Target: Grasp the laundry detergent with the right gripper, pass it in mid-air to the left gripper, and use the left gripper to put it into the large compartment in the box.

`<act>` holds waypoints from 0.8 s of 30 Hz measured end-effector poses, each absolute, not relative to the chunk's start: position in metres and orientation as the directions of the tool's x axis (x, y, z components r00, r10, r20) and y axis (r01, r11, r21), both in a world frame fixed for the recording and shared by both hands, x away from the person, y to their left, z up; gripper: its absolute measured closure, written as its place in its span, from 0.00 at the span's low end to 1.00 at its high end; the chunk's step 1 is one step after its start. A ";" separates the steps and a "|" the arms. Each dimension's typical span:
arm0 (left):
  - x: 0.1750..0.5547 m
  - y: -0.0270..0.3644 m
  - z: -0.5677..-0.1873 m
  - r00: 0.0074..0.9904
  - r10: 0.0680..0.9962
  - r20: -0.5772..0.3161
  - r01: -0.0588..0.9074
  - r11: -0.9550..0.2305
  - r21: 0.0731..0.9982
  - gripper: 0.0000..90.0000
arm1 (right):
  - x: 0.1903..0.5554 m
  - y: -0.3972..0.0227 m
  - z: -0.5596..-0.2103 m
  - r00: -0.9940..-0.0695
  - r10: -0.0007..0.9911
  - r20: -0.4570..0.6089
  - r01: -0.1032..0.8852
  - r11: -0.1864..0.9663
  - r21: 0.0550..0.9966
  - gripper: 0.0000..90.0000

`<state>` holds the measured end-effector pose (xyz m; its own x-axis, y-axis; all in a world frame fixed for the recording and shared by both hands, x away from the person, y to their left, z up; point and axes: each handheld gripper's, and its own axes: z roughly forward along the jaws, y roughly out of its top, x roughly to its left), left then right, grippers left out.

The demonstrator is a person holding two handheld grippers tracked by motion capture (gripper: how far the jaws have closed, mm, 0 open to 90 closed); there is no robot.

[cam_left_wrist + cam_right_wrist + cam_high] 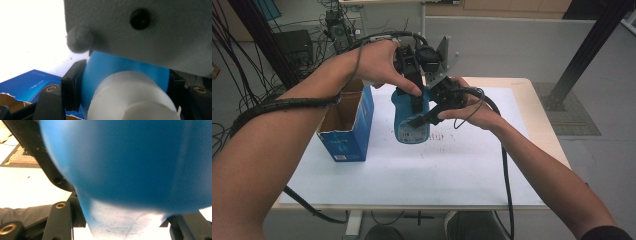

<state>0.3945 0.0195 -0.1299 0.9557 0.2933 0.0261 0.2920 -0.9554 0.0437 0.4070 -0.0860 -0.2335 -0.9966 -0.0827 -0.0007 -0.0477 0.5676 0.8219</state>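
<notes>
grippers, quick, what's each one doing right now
Left gripper: closed on the blue bottle, near its white cap.
Right gripper: closed on the same blue bottle, at its body.

White-topped table below tongs. Grey floor beyond. Black metal post right of tongs. Cable tangle far left.

Both bare forearms are reaching in from the near edge of the tabletop and meeting above its middle. The left gripper is pointing downward, jaws clamping shut. The right gripper is lying level, pointing leftward, jaws also clamping shut.
</notes>
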 end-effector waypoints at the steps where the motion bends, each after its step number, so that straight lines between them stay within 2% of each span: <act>1: 0.394 0.019 -0.130 0.955 0.295 0.027 0.294 -0.955 0.045 0.38 | 0.407 -0.086 -0.234 -0.997 -0.082 0.001 -0.046 0.569 0.821 0.48; 24: 0.396 0.017 -0.134 0.958 0.285 0.032 0.285 -0.958 0.026 0.39 | 0.408 -0.087 -0.237 -0.997 -0.081 -0.006 -0.051 0.572 0.819 0.48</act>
